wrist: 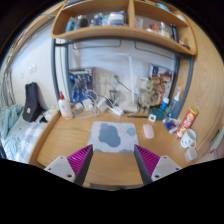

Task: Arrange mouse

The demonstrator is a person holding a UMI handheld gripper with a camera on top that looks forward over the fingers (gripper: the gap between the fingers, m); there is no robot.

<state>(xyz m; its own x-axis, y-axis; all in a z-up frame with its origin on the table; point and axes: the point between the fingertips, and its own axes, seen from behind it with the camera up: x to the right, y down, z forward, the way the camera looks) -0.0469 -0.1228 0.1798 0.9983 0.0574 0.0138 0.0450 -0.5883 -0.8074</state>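
Gripper (113, 165) sits low centre of frame, fingers spread wide, nothing held. Both pads (77, 160) are magenta with a ribbed look, angled inward toward the desk. No hand or arm visible, so pose beyond the fingers can't be told; camera looks forward and slightly down over the desk.

Desk (70, 135) is smooth light wood, curved front edge. Just beyond the fingers, centred in the gap line, lies a mouse pad (114, 135): flat, roughly square, grey-blue with a darker blotch pattern.

Mouse (148, 131) is a small, pale, rounded oval, resting on the desk just right of the mouse pad, not on it. It's ahead of the right finger, well clear of both fingers.

Farther back: white bottle (64, 106) at mid left, clutter along the wall, wooden shelf (125, 32) across the upper frame.
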